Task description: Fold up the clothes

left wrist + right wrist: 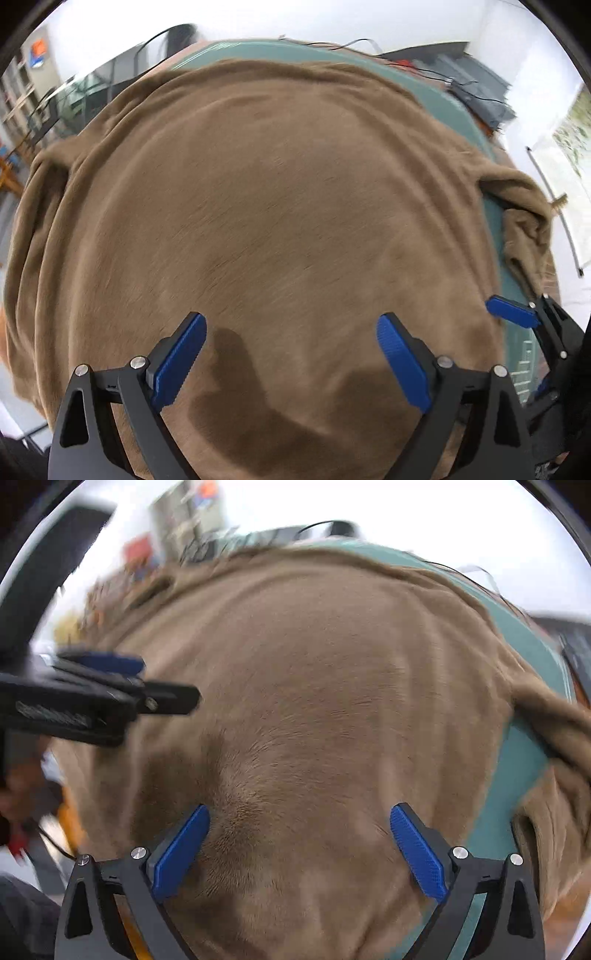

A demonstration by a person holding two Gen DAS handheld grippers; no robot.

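Observation:
A brown fleecy garment [266, 206] lies spread over a teal mat [454, 110], and it fills most of both views [325, 686]. My left gripper [291, 325] hovers just above the cloth, open, with nothing between its blue pads [181, 354]. My right gripper [299, 816] is open too, close over the cloth with a shadow under it. In the left wrist view the right gripper [517, 314] shows at the right edge beside a bunched sleeve [524, 221]. The left gripper [107, 686] enters the right wrist view from the left.
The teal mat [524, 760] shows past the garment's right edge. Black cables [424, 70] and dark equipment [476, 99] sit at the table's far side. Shelving [22, 99] stands at the far left. A person's hand [26, 786] is at the left.

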